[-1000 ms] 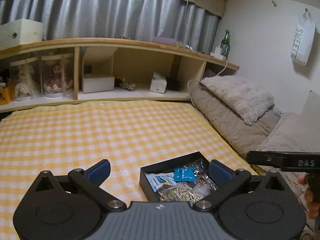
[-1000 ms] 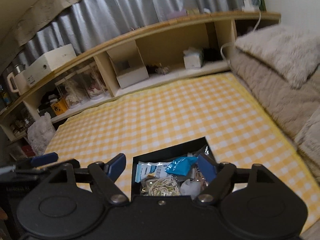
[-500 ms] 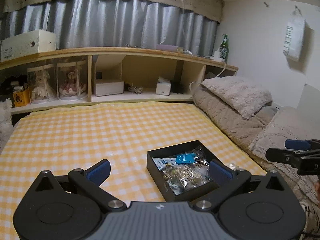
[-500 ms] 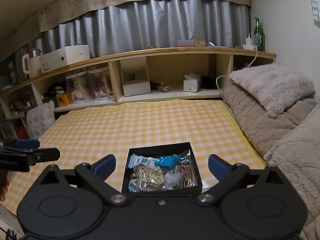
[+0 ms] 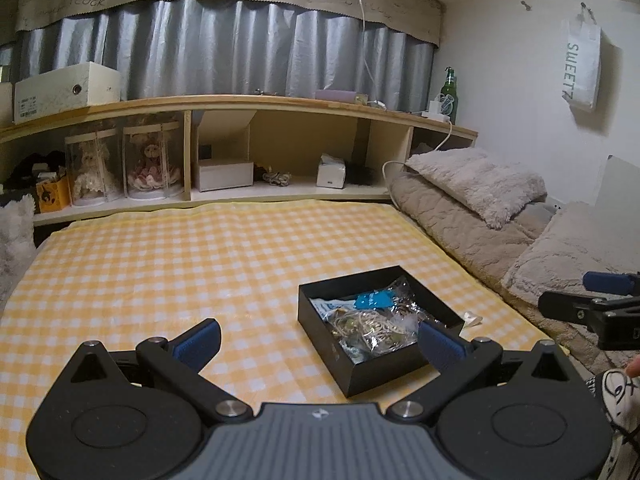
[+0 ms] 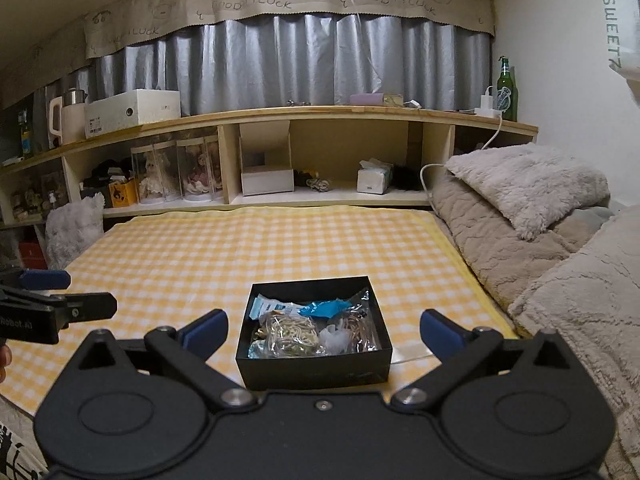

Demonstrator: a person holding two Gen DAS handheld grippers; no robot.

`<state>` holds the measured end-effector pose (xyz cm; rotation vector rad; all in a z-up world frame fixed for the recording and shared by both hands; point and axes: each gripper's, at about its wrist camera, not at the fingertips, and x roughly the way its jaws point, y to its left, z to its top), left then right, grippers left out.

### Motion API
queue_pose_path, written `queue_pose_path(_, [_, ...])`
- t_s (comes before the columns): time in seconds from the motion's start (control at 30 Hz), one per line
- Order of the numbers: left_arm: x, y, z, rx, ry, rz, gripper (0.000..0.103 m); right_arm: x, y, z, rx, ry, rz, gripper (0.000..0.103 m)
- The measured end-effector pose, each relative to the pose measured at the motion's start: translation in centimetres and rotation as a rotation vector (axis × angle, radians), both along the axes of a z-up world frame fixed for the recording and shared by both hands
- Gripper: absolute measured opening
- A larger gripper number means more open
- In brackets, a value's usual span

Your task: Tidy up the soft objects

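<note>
A black open box (image 5: 348, 352) (image 6: 312, 368) sits on the yellow checked cloth (image 5: 200, 264) (image 6: 240, 248), filled with clear plastic bags of soft items and a blue packet (image 5: 374, 300) (image 6: 324, 309). My left gripper (image 5: 320, 340) is open and empty, held back from the box, which lies toward its right finger. My right gripper (image 6: 323, 326) is open and empty, with the box centred between its fingers but farther away. Each gripper shows at the other view's edge.
A small white scrap (image 5: 472, 317) lies on the cloth right of the box. Beige quilts and a fluffy pillow (image 5: 480, 184) (image 6: 528, 184) lie at the right. A wooden shelf (image 5: 240, 196) with doll cases and boxes runs along the back. A white furry cushion (image 6: 72, 228) stands at the left.
Both grippers have pulled back and risen away from the box, which now looks smaller and farther off. Both stay open and empty.
</note>
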<state>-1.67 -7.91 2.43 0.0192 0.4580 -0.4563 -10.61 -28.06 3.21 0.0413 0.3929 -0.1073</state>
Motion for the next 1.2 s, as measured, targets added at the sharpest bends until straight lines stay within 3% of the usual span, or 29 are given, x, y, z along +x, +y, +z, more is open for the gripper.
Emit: queue_pose_path(1.2, [-0.7,0.6,-1.0,-0.006,-0.017,0.042,0.103,0.4,0.3,-1.3,-0.022,0.021,-0.003,0.103])
